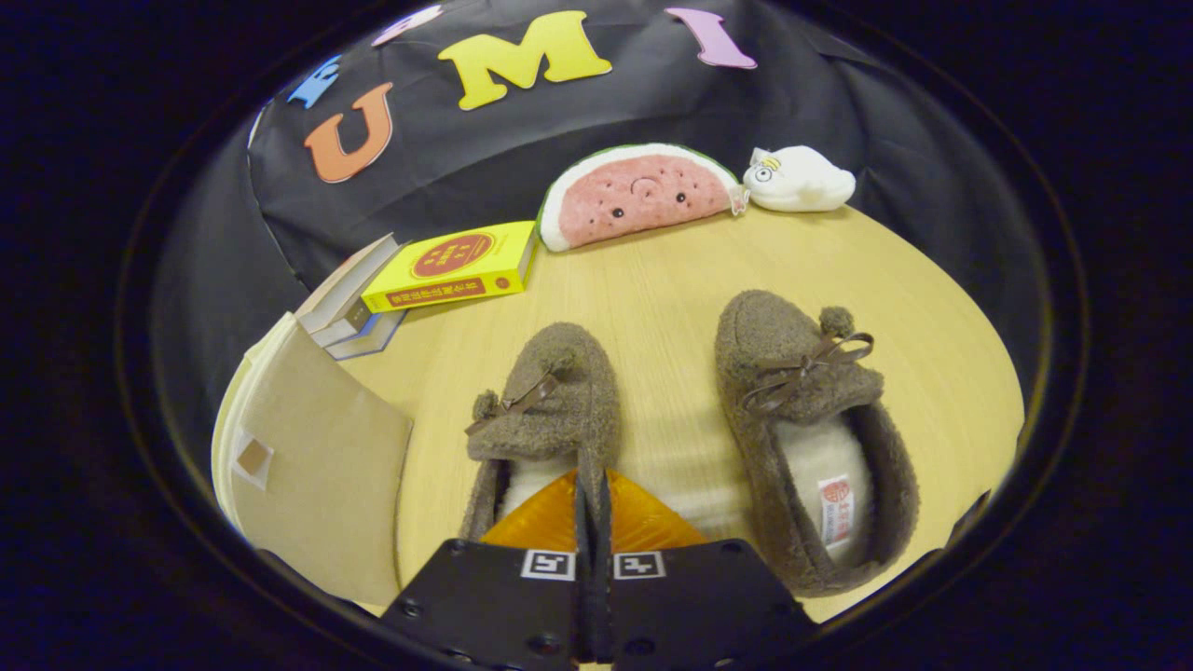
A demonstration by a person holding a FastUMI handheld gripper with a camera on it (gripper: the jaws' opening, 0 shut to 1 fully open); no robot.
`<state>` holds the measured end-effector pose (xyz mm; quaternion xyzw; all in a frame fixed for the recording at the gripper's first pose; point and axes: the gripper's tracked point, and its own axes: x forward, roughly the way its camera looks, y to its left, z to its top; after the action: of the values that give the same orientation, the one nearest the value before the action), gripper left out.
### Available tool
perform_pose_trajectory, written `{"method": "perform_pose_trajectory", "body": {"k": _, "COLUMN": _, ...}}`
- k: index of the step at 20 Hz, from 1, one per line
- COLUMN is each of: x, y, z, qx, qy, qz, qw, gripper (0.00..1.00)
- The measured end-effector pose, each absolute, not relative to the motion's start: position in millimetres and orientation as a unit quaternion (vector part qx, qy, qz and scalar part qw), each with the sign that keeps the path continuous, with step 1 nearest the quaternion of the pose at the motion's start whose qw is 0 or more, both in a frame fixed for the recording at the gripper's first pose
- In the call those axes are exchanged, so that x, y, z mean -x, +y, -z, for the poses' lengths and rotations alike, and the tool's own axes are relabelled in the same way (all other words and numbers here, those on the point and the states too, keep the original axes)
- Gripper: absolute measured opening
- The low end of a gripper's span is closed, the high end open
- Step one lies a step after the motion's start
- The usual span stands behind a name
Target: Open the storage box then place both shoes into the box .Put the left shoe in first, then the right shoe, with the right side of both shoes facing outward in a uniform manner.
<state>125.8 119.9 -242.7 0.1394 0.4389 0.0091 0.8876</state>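
Tool (593, 499) fingers pinched on the right side wall of the left shoe (550, 410). Right shoe (806, 438) beside it on the desk (652, 280); box (312, 457) flap at left.

A pale wooden table (671, 280) with fine straight grain stands before a black cloth wall (485, 158) — creased and draped, meeting the table's far edge. Light falls evenly from above, casting only soft shadows — the surroundings beyond stay dark.

I see fuzzy, matt fleece shoes (596, 410) ahead of my fingers (593, 499), on a smooth wood-grain surface (671, 280); beside them, a matt cardboard box (317, 466).
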Motion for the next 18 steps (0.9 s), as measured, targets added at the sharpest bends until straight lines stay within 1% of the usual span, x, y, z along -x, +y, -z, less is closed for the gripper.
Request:
{"method": "perform_pose_trajectory", "body": {"k": 4, "x": -113.8, "y": 133.2, "z": 228.9, "qx": -0.198, "qy": 0.437, "qz": -0.021, "qw": 0.877, "gripper": 0.0}}
{"method": "perform_pose_trajectory", "body": {"k": 7, "x": -108.1, "y": 142.6, "z": 206.6, "qx": -0.205, "qy": 0.426, "qz": -0.03, "qw": 0.881, "gripper": 0.0}}
{"method": "perform_pose_trajectory", "body": {"k": 11, "x": -101.7, "y": 167.2, "z": 144.7, "qx": -0.231, "qy": 0.392, "qz": -0.051, "qw": 0.889, "gripper": 0.0}}
{"method": "perform_pose_trajectory", "body": {"k": 16, "x": -100.7, "y": 214.4, "z": 41.6, "qx": -0.269, "qy": 0.324, "qz": -0.078, "qw": 0.904, "gripper": 0.0}}
{"method": "perform_pose_trajectory", "body": {"k": 18, "x": -101.9, "y": 240.2, "z": 20.0, "qx": -0.279, "qy": 0.313, "qz": -0.081, "qw": 0.904, "gripper": 0.0}}
